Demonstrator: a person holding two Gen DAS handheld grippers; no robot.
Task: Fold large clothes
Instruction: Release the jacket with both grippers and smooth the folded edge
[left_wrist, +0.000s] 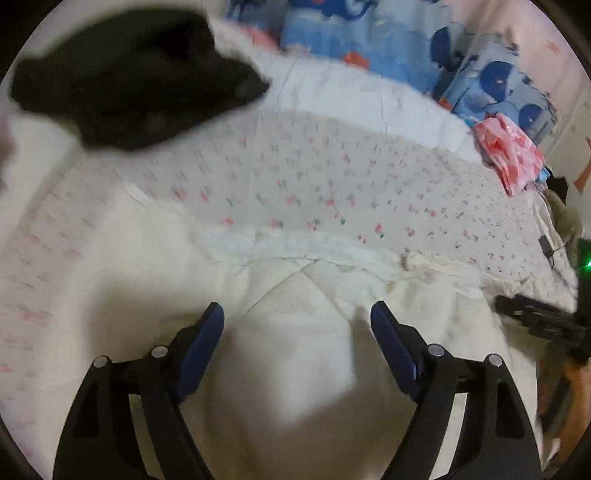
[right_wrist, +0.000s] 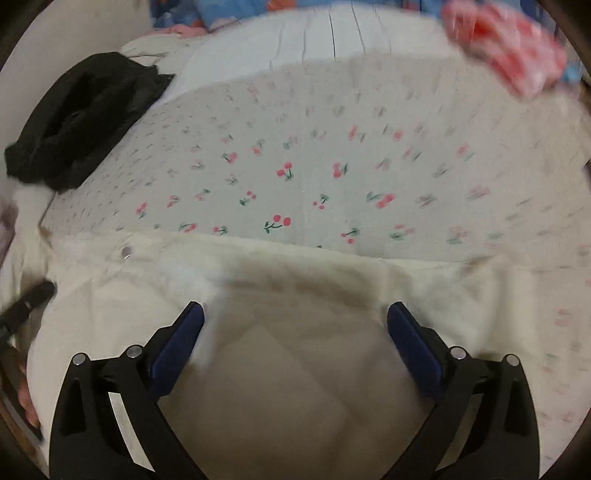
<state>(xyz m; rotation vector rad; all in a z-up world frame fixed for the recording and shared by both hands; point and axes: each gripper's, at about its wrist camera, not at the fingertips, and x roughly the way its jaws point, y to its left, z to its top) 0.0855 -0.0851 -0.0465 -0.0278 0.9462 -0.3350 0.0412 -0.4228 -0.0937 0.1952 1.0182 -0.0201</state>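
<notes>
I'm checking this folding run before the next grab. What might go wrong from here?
1. Both views are blurred; the white garment blends into the pale cherry-print sheet, so the open left gripper or right gripper may pinch bedding.
2. The two grippers work close together and may collide.

Each black plastic two-finger tool, left and right, has angular cut-out arms, round silver screws and dark blue flat pads.
</notes>
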